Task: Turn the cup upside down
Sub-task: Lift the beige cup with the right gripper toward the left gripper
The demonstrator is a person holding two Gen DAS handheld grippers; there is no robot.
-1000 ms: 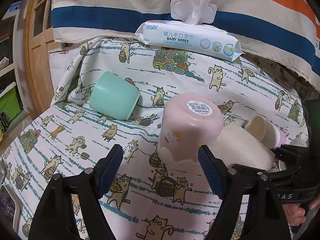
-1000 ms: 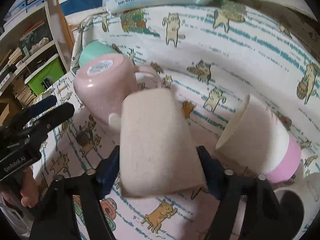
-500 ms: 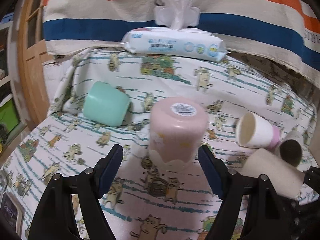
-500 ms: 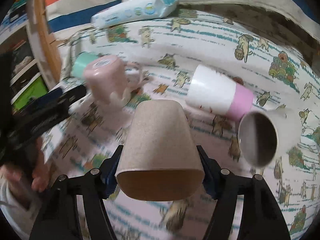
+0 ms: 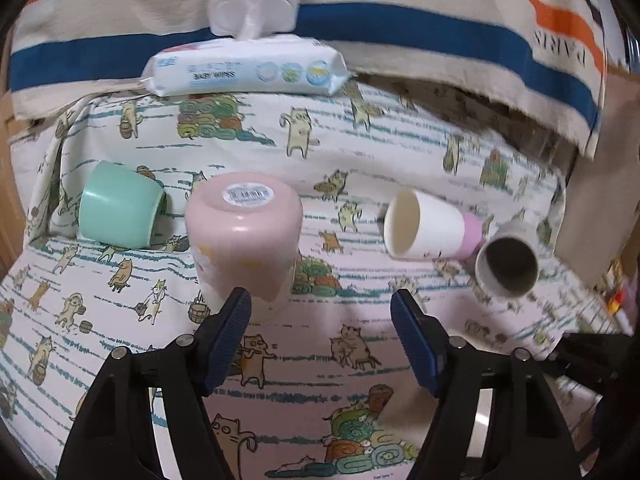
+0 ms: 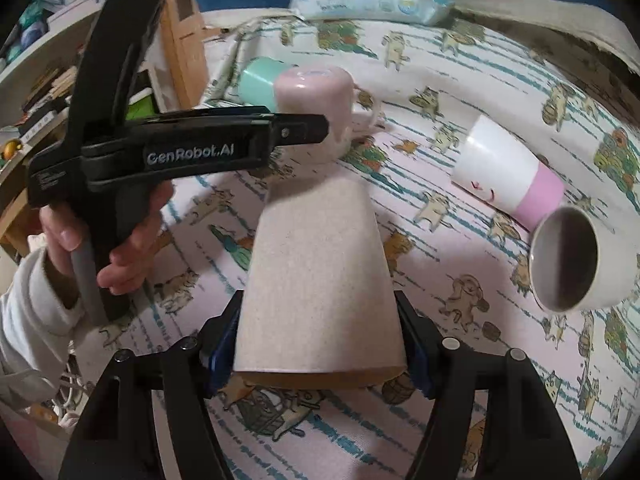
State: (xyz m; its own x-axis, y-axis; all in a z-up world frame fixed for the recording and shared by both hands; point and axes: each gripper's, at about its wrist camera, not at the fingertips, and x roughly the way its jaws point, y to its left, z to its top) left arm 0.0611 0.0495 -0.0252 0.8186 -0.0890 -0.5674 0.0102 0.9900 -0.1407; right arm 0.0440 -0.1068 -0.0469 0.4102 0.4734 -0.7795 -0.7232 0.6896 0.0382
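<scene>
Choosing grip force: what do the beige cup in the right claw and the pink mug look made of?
Beige cup: matte, speckled surface, probably wheat-straw or fibre plastic. Pink mug: smooth and glossy with a highlight, likely hard plastic, possibly glazed ceramic.

I had the right gripper [image 6: 320, 340] clamped on the beige cup [image 6: 320, 280], rim toward me. My left gripper [image 6: 200, 148] reached toward the upside-down pink mug [image 6: 316, 96].

"GenRobot.AI" runs in white along the black body of the left gripper [image 6: 305, 131]. "PARIS" reads mirrored on the striped cloth [image 5: 560, 46]. The wipes pack [image 5: 244, 67] print is too blurred.
</scene>
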